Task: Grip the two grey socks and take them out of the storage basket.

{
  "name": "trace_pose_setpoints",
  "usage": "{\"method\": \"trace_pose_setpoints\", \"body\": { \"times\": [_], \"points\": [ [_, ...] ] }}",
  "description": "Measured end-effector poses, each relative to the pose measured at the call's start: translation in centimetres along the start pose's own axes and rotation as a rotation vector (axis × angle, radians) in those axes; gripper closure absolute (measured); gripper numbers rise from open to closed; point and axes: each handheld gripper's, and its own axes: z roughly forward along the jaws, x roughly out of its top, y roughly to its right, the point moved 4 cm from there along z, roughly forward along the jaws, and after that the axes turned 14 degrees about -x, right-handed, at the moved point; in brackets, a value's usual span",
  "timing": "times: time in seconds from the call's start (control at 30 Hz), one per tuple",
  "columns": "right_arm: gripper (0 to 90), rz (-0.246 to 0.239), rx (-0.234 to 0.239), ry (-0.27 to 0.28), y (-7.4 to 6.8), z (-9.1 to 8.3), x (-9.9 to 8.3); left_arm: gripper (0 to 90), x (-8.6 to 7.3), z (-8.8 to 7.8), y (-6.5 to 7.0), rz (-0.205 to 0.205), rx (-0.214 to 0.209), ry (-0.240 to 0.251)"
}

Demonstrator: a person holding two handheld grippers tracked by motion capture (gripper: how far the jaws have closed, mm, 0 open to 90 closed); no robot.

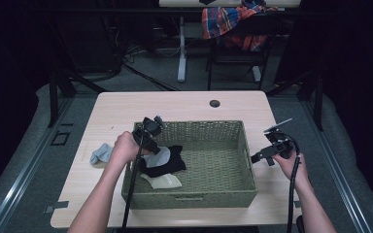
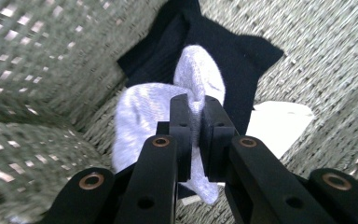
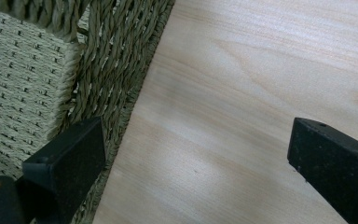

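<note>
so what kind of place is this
Probably a lab or workshop recording station: a light wooden table in a dark room, cables on the floor, and a person's handheld left tool working in a woven basket.

Basket (image 1: pixel 199 198) sits mid-table (image 1: pixel 184 104), toward the near edge. In its left end: one sock (image 1: pixel 172 162), a second sock (image 1: pixel 159 156) lying on it, a card (image 1: pixel 165 181) just in front. Left gripper (image 1: pixel 151 141) inside basket at left wall, clamped on the top sock. Another sock (image 1: pixel 100 153) on table left of basket. Right gripper (image 1: pixel 261 156) over table, just right of basket.
</note>
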Motion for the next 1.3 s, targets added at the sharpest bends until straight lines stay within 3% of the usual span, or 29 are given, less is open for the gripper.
{"method": "trace_pose_setpoints", "body": {
  "times": [0.3,0.6,1.3],
  "points": [
    [4.0,-0.012,-0.004,-0.009,0.0,-0.1,0.0,85.0,0.6,-3.0,0.0,0.009,0.019,0.049],
    [3.9,0.006,-0.005,0.003,-0.1,0.0,0.0,85.0,1.2,-5.3,-0.5,0.004,0.032,0.099],
    [4.0,0.009,-0.003,0.003,-0.1,0.1,0.0,85.0,2.1,-9.9,-1.1,-0.005,0.096,0.163]
  ]
}}
